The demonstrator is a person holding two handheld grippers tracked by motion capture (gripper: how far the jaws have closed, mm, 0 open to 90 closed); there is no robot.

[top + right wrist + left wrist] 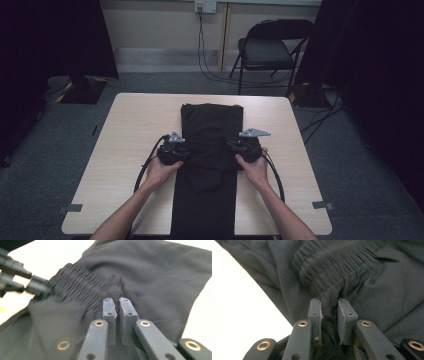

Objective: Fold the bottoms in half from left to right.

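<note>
On the light wooden table [135,125] there's a pair of black trousers [210,125] laid out lengthwise down the middle, with the near end hanging off the person's edge. The left gripper [186,151] is pinching a fold of cloth right by the stretchy waistband [337,267] on the trousers' left edge, and the right gripper [234,146] has its jaws squeezed nearly together on a little tuft of the same fabric on the right edge. Both hands sit just beside the trousers, about halfway up the table, facing each other.
</note>
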